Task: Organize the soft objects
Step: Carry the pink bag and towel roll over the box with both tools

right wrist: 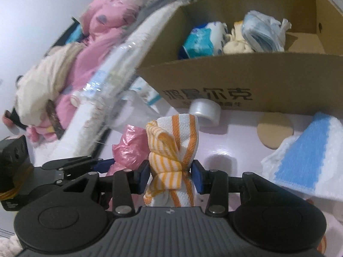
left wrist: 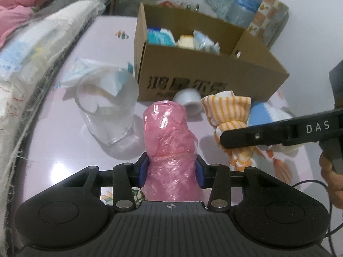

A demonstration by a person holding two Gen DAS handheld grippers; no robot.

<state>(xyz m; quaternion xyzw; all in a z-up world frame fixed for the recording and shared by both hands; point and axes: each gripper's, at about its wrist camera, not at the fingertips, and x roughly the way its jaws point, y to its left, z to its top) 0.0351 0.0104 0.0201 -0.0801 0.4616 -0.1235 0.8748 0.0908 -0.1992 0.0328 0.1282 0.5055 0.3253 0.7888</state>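
Note:
My left gripper (left wrist: 172, 171) is shut on a rolled pink plastic bag (left wrist: 169, 137), which stands up between the blue pads above the pale table. My right gripper (right wrist: 170, 176) is shut on a knotted orange-and-white striped cloth (right wrist: 174, 150). In the left wrist view the same striped cloth (left wrist: 228, 111) hangs to the right, held by the right gripper's black fingers (left wrist: 257, 136). In the right wrist view the pink bag (right wrist: 130, 150) shows to the left, beside the left gripper's body. The open cardboard box (left wrist: 214, 79) behind holds several soft packets (right wrist: 216, 39).
A clear glass jug (left wrist: 107, 111) stands left of the pink bag, and a white tape roll (left wrist: 189, 101) lies against the box front. A blue-and-white towel (right wrist: 306, 162) and a round cardboard disc (right wrist: 275, 129) lie to the right. Piled bedding and clothes (right wrist: 85, 49) fill the left side.

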